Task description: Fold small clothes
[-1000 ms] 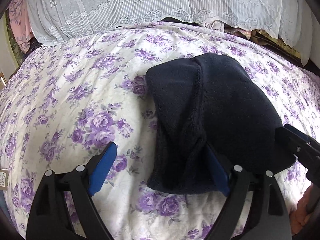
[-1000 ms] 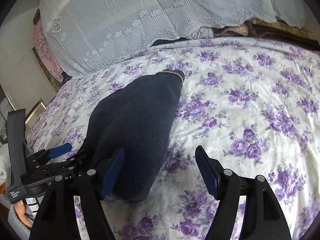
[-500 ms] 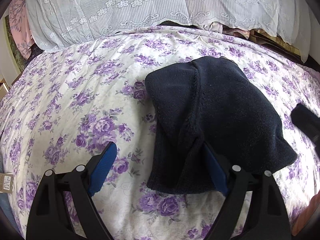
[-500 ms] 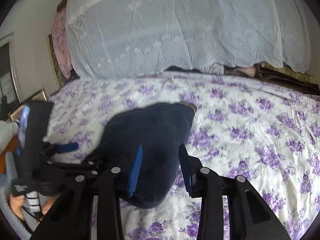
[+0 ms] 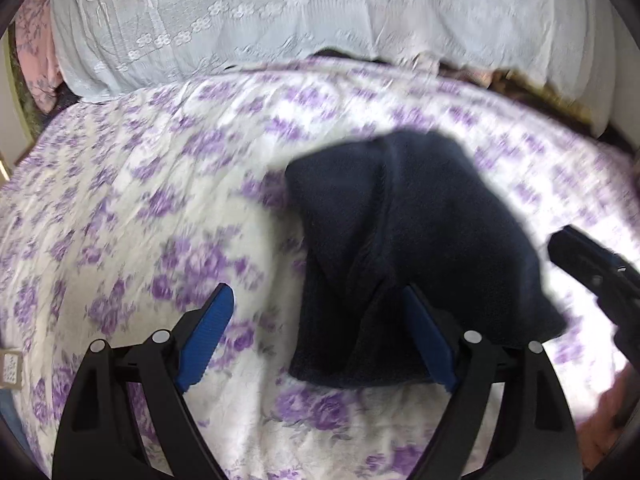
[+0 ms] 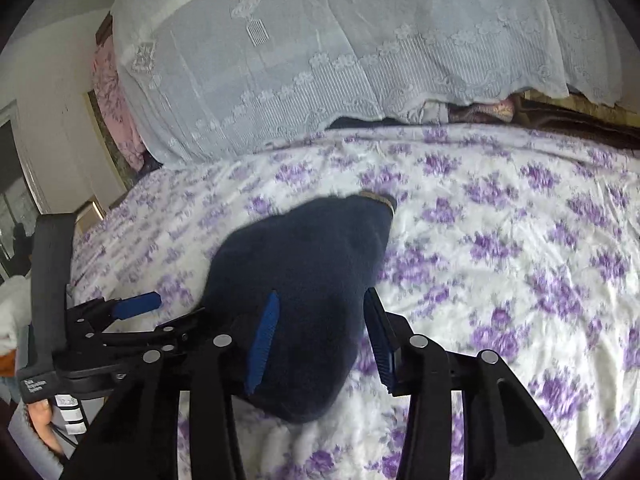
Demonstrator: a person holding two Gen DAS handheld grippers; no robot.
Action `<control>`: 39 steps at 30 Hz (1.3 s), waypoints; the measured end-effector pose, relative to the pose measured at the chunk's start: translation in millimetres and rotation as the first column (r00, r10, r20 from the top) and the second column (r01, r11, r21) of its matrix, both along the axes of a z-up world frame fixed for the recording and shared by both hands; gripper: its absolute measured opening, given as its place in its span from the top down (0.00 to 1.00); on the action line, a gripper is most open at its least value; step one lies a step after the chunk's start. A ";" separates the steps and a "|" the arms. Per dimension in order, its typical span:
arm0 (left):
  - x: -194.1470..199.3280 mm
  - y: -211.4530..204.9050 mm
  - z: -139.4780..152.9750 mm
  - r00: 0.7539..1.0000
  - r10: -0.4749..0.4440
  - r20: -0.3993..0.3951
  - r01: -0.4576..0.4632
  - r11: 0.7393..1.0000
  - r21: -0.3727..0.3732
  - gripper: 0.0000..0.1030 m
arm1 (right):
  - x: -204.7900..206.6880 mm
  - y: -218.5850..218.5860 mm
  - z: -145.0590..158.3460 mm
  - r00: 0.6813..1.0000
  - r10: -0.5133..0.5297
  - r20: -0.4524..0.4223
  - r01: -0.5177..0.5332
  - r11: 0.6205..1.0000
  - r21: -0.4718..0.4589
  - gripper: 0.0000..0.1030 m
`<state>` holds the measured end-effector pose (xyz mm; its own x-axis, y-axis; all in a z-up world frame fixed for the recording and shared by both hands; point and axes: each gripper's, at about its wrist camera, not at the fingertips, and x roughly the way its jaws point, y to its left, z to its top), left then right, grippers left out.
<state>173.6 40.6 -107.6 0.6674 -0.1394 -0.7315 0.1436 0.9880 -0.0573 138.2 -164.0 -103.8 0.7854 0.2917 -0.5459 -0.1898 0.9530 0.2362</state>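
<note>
While the dark blue cloth lies in a soft heap on the flowery bed cover, the right claw grips its near end. Its jaws have just been opening a little, but the cloth fills the gap and both pads touch it. The left claw is spread wide, holding nothing, one finger against the cloth's side. A white lace sheet hangs behind the bed.
</note>
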 end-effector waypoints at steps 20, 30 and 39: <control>67.3 -3.9 -48.5 0.934 -0.261 -0.245 0.155 0.912 -0.379 0.16 | 90.0 -34.9 -65.8 0.922 0.163 -0.350 0.005 0.902 0.432 0.15; 29.2 14.2 10.2 0.987 -0.143 -0.078 0.116 0.954 -0.276 0.62 | 70.5 5.2 -19.4 0.962 0.206 -0.178 -0.126 0.916 0.381 0.41; -23.6 166.7 58.3 0.971 0.239 -0.004 -0.238 0.964 -0.118 0.62 | 92.2 184.3 12.8 0.848 0.509 -0.148 -0.407 0.804 0.434 0.41</control>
<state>150.1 207.3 -49.2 0.6987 -0.0595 -0.7129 -0.0942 0.9802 -0.1741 230.5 20.3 -91.0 0.3612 0.8025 -0.4749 -0.4684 0.5965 0.6518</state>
